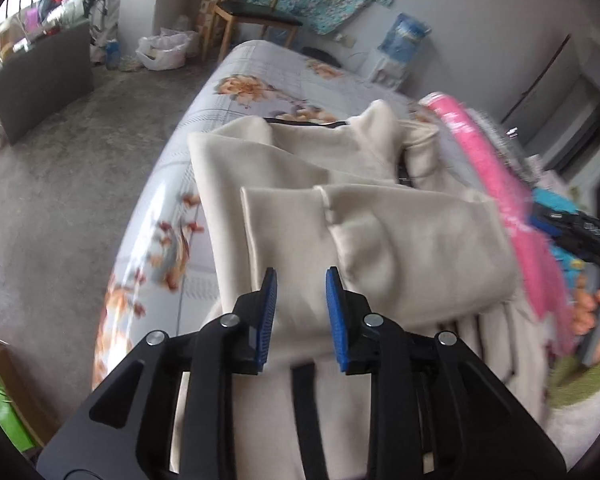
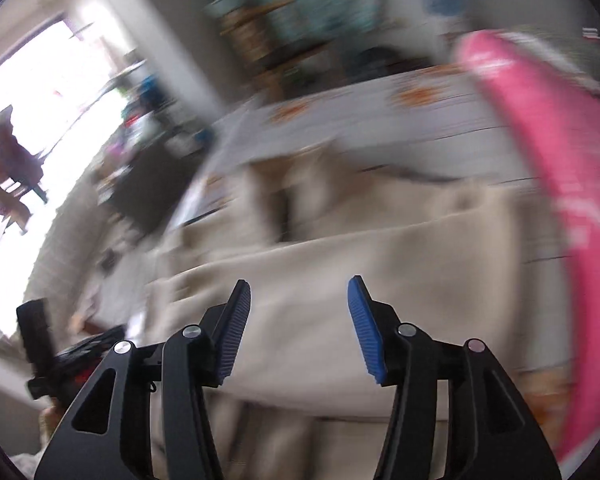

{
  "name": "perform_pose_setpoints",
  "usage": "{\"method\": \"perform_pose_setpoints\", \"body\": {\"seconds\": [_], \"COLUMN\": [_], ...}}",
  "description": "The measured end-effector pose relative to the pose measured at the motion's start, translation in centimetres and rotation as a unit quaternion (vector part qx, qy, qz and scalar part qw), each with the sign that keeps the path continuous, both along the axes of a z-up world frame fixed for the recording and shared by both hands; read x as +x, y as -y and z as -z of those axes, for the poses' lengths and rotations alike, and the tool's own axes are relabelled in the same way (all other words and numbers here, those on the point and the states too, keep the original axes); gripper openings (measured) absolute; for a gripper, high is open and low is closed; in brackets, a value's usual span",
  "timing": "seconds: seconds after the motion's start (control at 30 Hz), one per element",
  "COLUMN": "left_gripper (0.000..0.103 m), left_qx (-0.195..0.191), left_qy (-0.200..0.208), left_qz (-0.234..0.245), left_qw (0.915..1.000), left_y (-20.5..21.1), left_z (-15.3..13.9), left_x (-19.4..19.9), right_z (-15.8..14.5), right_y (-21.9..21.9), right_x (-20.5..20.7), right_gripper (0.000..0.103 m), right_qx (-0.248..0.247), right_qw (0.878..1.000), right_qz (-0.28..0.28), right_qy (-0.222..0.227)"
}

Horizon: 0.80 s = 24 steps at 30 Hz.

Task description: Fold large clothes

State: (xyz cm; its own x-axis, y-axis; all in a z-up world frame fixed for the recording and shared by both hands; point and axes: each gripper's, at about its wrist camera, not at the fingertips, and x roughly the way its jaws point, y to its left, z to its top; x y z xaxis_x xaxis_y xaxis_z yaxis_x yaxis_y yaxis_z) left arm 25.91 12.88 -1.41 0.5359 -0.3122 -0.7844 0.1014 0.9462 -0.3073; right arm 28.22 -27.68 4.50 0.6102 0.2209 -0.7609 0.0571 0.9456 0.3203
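A: Listing the left wrist view first. Item one: left gripper (image 1: 301, 294), at 6 o'clock, blue pads (image 1: 269, 312) parted by a moderate gap, nothing between them. It hangs above the cloth; contact cannot be told.

B: Item two?

A: Cream garment (image 1: 340, 216), centre of frame, lying on the floral bedsheet (image 1: 244, 80). One folded layer lies across the top, its edge running toward 3 o'clock. A dark trim line shows at the garment's far end, toward 12 o'clock.

B: Surroundings?

A: Pink cloth (image 1: 496, 168) along the garment's 3 o'clock side, blurred. Wooden chair (image 1: 256, 12) at 12 o'clock, white plastic bag (image 1: 162, 52) at 11 o'clock on the grey floor. A hand (image 1: 592, 312) on the other device's handle at 3 o'clock.

B: Now the right wrist view.

A: Heavily motion-blurred. Right gripper (image 2: 299, 304), at 6 o'clock, pads (image 2: 364, 328) spread wide, gripping nothing. Cream garment (image 2: 320, 280) fills the centre, beneath and beyond the fingers. Pink cloth (image 2: 560, 184) at 2 to 4 o'clock. Bedsheet (image 2: 380, 104) toward 12 o'clock. Bright window (image 2: 48, 100) at 9 to 10 o'clock. The other gripper device (image 2: 60, 356) sits at 8 o'clock, its state unreadable from here.
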Motion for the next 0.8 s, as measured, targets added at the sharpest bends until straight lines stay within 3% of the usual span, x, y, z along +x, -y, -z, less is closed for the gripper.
{"method": "perform_pose_setpoints", "body": {"seconds": [0.13,0.23,0.33,0.47,0.63,0.8], "left_gripper": [0.024,0.024,0.024,0.022,0.017,0.015], "left_qx": [0.053,0.070,0.087,0.092,0.106,0.120], "left_qy": [-0.019,-0.017,-0.009,-0.001,0.005,0.008], "left_qz": [-0.006,-0.009,-0.011,-0.012,-0.005,-0.008], "left_qw": [0.9984,0.9973,0.9961,0.9957,0.9944,0.9927], "left_y": [1.5,1.9,2.2,2.5,3.2,3.6], "left_z": [1.7,2.4,2.6,2.7,2.5,3.0], "left_x": [1.7,1.7,1.3,1.3,1.6,2.2], "right_z": [2.1,4.7,6.5,7.4,5.5,8.3], "right_y": [6.9,8.7,8.7,7.0,7.5,8.3], "right_x": [0.7,2.4,3.7,5.0,3.5,4.2], "right_gripper": [0.050,0.050,0.049,0.007,0.005,0.006], "right_qx": [-0.020,-0.013,-0.005,-0.027,-0.031,-0.041], "right_qw": [0.996,0.993,0.994,0.995,0.998,0.995], "right_qz": [0.072,0.072,0.060,0.033,0.049,0.065], "right_qy": [-0.049,-0.088,-0.097,-0.089,-0.037,-0.060]}}
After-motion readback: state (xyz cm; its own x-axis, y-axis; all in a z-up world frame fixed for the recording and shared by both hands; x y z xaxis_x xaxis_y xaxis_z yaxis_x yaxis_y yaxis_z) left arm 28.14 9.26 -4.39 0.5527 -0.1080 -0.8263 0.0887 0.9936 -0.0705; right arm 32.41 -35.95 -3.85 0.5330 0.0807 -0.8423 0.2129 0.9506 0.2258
